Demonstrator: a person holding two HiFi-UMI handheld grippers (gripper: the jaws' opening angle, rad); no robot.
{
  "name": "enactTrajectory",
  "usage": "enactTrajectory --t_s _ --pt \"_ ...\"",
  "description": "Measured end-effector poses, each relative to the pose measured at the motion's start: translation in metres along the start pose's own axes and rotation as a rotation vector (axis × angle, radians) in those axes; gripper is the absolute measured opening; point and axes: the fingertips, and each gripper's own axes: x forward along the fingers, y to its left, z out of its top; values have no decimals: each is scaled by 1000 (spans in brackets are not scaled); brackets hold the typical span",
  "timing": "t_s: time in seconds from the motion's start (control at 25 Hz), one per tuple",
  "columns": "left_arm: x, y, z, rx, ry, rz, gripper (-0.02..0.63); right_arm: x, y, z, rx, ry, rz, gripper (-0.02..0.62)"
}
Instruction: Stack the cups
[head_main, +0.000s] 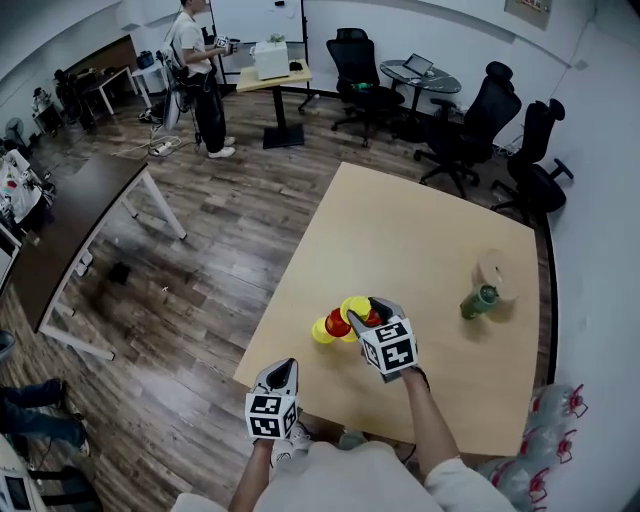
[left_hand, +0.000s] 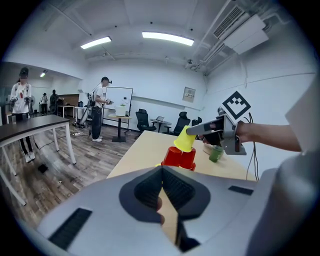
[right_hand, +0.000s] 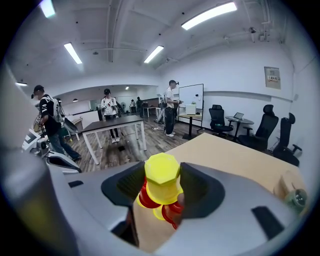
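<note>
right gripper (right_hand: 161, 172) is clamping an upside-down yellow cup (right_hand: 161, 184), pads pressing on both sides of it. it's holding the cup over the red cups (left_hand: 179, 158), which are sitting upside down and bunched together on the worktop (head_main: 420, 230). in the left gripper view the held cup is tilting, with its rim right at the top of the red ones; can't tell if it's touching them. a loose yellow cup (head_main: 322, 332) is lying just left of the red ones in the head view, near the worktop's lower-left edge.

left gripper (left_hand: 162, 174) is sitting with its pads pressed together, nothing between them. in the head view it's hanging at lower centre of the frame, by the worktop's near edge, apart from the cups and pointing toward them.

green bottle (head_main: 479, 301) is lying on the worktop at right of the frame, well apart from the cup cluster. a person (head_main: 198, 75) is standing at upper left of the head view, and office chairs (head_main: 480, 115) are standing at upper right.
</note>
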Motion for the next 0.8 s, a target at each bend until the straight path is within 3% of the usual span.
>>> enactTrajectory --t_s 0.52,0.8 --pt "4 4 1 1 5 -8 12 6 4 0 4 4 -1 227" --pt "6 3 3 5 2 -10 12 0 5 6 18 -44 22 273"
